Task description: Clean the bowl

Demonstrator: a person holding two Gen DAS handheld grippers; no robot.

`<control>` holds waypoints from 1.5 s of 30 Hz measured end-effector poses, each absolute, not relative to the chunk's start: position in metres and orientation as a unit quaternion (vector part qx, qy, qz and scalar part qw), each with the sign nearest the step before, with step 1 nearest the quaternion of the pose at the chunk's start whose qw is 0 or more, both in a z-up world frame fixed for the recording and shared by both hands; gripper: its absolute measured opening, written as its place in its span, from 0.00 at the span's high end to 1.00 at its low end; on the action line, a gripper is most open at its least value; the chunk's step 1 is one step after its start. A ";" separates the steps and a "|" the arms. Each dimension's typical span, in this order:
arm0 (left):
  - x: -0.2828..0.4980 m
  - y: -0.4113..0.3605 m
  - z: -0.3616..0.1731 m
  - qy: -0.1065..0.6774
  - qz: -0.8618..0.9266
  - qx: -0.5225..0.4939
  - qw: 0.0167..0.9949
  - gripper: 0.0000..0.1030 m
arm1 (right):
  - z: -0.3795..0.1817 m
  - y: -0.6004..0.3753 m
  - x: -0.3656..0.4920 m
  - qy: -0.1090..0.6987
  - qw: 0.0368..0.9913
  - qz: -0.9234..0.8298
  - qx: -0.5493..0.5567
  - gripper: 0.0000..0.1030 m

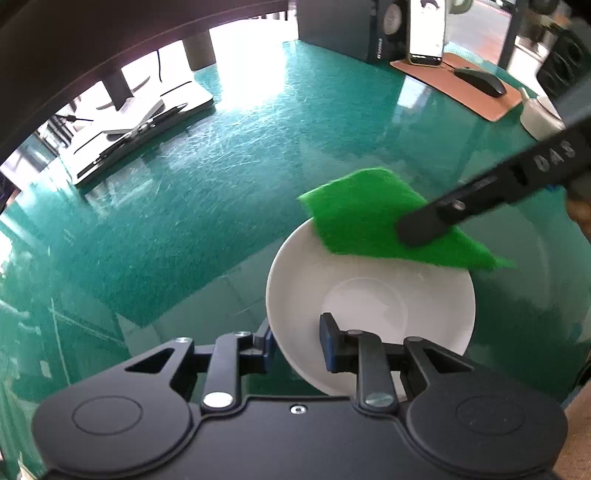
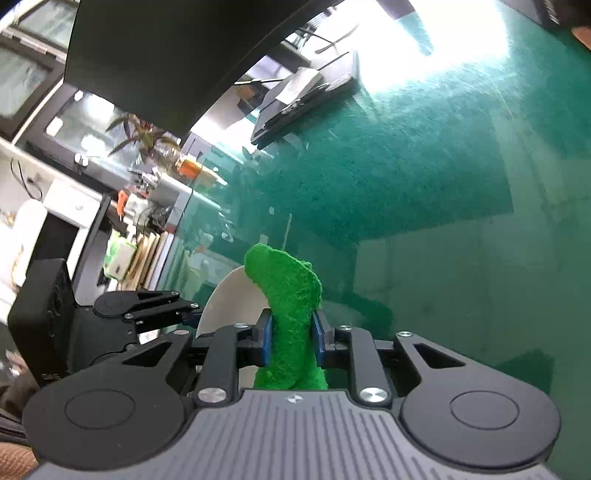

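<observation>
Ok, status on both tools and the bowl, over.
Left tool clamped on white bowl rim, bowl tilted above the table. Right tool pinching green scouring pad, pad at far rim. Nothing in the way.

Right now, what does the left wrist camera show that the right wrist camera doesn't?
Only the left wrist view shows the inside of the white bowl, the phone and the mouse on its brown mat. Only the right wrist view shows the right gripper pinching the green scouring pad, and the cluttered shelves. Both show bowl, pad and the green table.
</observation>
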State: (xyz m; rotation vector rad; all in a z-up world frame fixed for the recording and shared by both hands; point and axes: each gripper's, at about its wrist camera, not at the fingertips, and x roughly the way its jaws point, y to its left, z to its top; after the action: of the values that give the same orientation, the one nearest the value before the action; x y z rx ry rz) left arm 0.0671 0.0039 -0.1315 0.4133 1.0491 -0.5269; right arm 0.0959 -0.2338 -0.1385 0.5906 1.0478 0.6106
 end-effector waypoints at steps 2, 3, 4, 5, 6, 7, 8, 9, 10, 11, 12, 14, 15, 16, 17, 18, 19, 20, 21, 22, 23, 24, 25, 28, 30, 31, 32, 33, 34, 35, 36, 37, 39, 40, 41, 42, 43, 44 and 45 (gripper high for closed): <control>0.069 0.004 -0.132 0.491 -0.250 0.195 0.811 0.76 | -0.136 -0.225 0.110 0.486 0.784 0.297 0.249 0.79; 0.069 0.003 -0.132 0.491 -0.251 0.197 0.811 0.75 | -0.134 -0.219 0.119 0.487 0.783 0.307 0.234 0.78; 0.069 0.003 -0.132 0.490 -0.251 0.199 0.811 0.75 | -0.133 -0.214 0.124 0.488 0.783 0.316 0.224 0.76; 0.069 0.003 -0.132 0.489 -0.251 0.202 0.810 0.75 | -0.132 -0.209 0.130 0.488 0.782 0.325 0.212 0.76; 0.069 0.002 -0.132 0.489 -0.252 0.205 0.810 0.75 | -0.130 -0.203 0.134 0.488 0.782 0.334 0.197 0.75; 0.069 0.002 -0.132 0.488 -0.251 0.206 0.810 0.75 | -0.129 -0.197 0.138 0.487 0.782 0.343 0.183 0.75; 0.070 0.003 -0.132 0.489 -0.250 0.206 0.810 0.75 | -0.127 -0.191 0.141 0.487 0.782 0.351 0.169 0.75; 0.071 0.003 -0.132 0.489 -0.248 0.205 0.811 0.75 | -0.126 -0.189 0.143 0.486 0.782 0.355 0.163 0.75; 0.072 0.003 -0.132 0.489 -0.247 0.205 0.811 0.75 | -0.126 -0.190 0.143 0.486 0.781 0.355 0.166 0.76; 0.072 0.003 -0.132 0.488 -0.247 0.206 0.811 0.74 | -0.127 -0.193 0.141 0.487 0.781 0.351 0.172 0.76; 0.073 0.003 -0.132 0.487 -0.246 0.207 0.812 0.74 | -0.127 -0.197 0.139 0.487 0.781 0.348 0.177 0.76; 0.074 0.002 -0.132 0.486 -0.245 0.209 0.813 0.74 | -0.129 -0.206 0.130 0.490 0.781 0.335 0.195 0.77; 0.074 0.002 -0.132 0.485 -0.244 0.210 0.813 0.74 | -0.132 -0.213 0.124 0.493 0.779 0.326 0.206 0.77; 0.075 0.001 -0.132 0.485 -0.245 0.211 0.813 0.74 | -0.134 -0.218 0.119 0.495 0.778 0.322 0.215 0.77; 0.076 0.001 -0.132 0.485 -0.246 0.212 0.812 0.74 | -0.136 -0.224 0.111 0.497 0.775 0.315 0.230 0.77; 0.076 0.001 -0.132 0.485 -0.247 0.213 0.812 0.74 | -0.138 -0.229 0.103 0.498 0.772 0.310 0.247 0.77; 0.076 0.001 -0.132 0.484 -0.248 0.215 0.811 0.74 | -0.140 -0.233 0.095 0.498 0.768 0.305 0.263 0.77; 0.077 0.000 -0.133 0.483 -0.251 0.219 0.810 0.74 | -0.141 -0.236 0.087 0.496 0.767 0.298 0.277 0.77; 0.077 0.000 -0.133 0.482 -0.253 0.221 0.809 0.74 | -0.142 -0.237 0.082 0.495 0.766 0.294 0.287 0.77; 0.077 0.000 -0.133 0.481 -0.254 0.223 0.809 0.73 | -0.143 -0.238 0.080 0.494 0.766 0.290 0.293 0.77; 0.077 -0.001 -0.133 0.479 -0.257 0.227 0.808 0.73 | -0.143 -0.238 0.080 0.494 0.766 0.289 0.294 0.76; 0.076 -0.001 -0.133 0.478 -0.259 0.230 0.807 0.73 | -0.141 -0.233 0.085 0.495 0.768 0.295 0.281 0.76; 0.076 -0.001 -0.133 0.478 -0.259 0.231 0.807 0.73 | -0.140 -0.228 0.091 0.496 0.769 0.302 0.268 0.76; 0.075 -0.001 -0.133 0.476 -0.260 0.231 0.807 0.73 | -0.135 -0.213 0.107 0.497 0.773 0.320 0.228 0.76; 0.075 0.000 -0.133 0.475 -0.261 0.232 0.808 0.73 | -0.132 -0.203 0.117 0.498 0.775 0.333 0.201 0.76; 0.075 0.000 -0.134 0.475 -0.261 0.232 0.808 0.73 | -0.130 -0.198 0.123 0.498 0.776 0.339 0.188 0.76; 0.075 0.000 -0.134 0.474 -0.261 0.232 0.808 0.73 | -0.129 -0.193 0.128 0.498 0.776 0.344 0.175 0.76; 0.074 0.000 -0.134 0.474 -0.261 0.232 0.808 0.73 | -0.127 -0.188 0.133 0.498 0.777 0.350 0.161 0.75; 0.074 0.000 -0.134 0.474 -0.260 0.233 0.809 0.73 | -0.126 -0.183 0.139 0.498 0.777 0.356 0.147 0.74; 0.074 0.000 -0.134 0.474 -0.259 0.233 0.809 0.73 | -0.124 -0.178 0.144 0.498 0.777 0.362 0.134 0.72; 0.075 0.000 -0.134 0.473 -0.258 0.233 0.809 0.73 | -0.122 -0.174 0.148 0.497 0.777 0.367 0.120 0.72; 0.075 0.001 -0.134 0.473 -0.257 0.234 0.810 0.73 | -0.121 -0.169 0.149 0.495 0.777 0.374 0.105 0.72; 0.076 0.002 -0.134 0.474 -0.257 0.232 0.810 0.73 | -0.118 -0.163 0.151 0.494 0.775 0.385 0.085 0.73; 0.077 0.002 -0.134 0.474 -0.257 0.232 0.810 0.73 | -0.117 -0.163 0.152 0.495 0.773 0.387 0.084 0.75; 0.077 0.002 -0.134 0.474 -0.256 0.232 0.810 0.73 | -0.117 -0.164 0.153 0.497 0.772 0.389 0.085 0.75; 0.078 0.001 -0.134 0.473 -0.254 0.232 0.811 0.73 | -0.119 -0.169 0.152 0.498 0.771 0.385 0.096 0.76; 0.079 0.001 -0.134 0.473 -0.253 0.232 0.811 0.72 | -0.122 -0.176 0.150 0.501 0.770 0.378 0.113 0.76; 0.080 0.001 -0.134 0.473 -0.253 0.233 0.811 0.72 | -0.127 -0.189 0.145 0.506 0.770 0.361 0.143 0.76; 0.081 0.001 -0.134 0.473 -0.253 0.234 0.811 0.72 | -0.130 -0.195 0.141 0.508 0.770 0.354 0.157 0.76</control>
State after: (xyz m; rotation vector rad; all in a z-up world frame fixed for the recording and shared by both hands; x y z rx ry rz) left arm 0.0805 0.0007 -0.1337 0.4993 1.0096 -0.5412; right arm 0.1415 -0.1947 -0.1297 0.3414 1.1011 0.7683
